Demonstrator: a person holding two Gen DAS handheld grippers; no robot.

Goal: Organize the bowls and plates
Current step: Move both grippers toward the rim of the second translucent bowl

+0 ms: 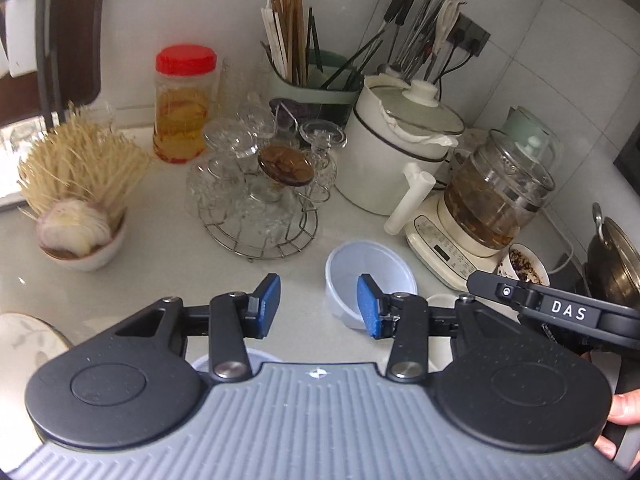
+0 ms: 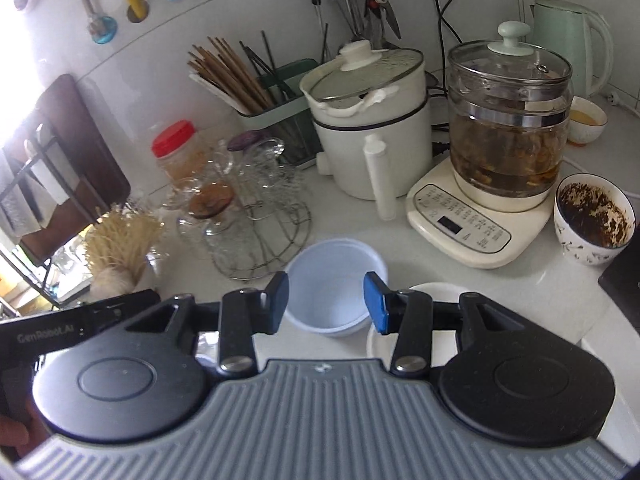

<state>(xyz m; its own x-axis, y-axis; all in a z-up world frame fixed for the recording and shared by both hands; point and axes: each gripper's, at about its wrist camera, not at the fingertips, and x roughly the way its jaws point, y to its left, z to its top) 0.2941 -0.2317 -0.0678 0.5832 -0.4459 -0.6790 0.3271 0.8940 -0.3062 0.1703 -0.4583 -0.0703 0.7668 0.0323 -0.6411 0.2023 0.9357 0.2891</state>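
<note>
An empty white plastic bowl (image 1: 372, 264) (image 2: 334, 280) stands on the pale counter (image 1: 160, 248). My left gripper (image 1: 319, 306) hovers just left of it, open, with only counter between its blue pads. The right gripper (image 2: 328, 303) is open too; in its own view the bowl shows beyond the gap between its fingers, untouched. A small white plate (image 2: 436, 292) (image 1: 440, 302) lies right of the bowl. A leaf-patterned plate (image 1: 24, 344) sits at the lower left of the left wrist view. A patterned bowl with brown residue (image 2: 592, 220) (image 1: 524, 266) stands at the right.
Behind the bowl stand a wire rack of glassware (image 1: 256, 200), a white pot with a handle (image 2: 372, 128), a glass kettle on its base (image 2: 504, 136), a chopstick holder (image 1: 304, 88), a red-lidded jar (image 1: 182, 112) and a bowl of garlic and fibres (image 1: 80, 236). A steel pot (image 1: 612, 264) is far right.
</note>
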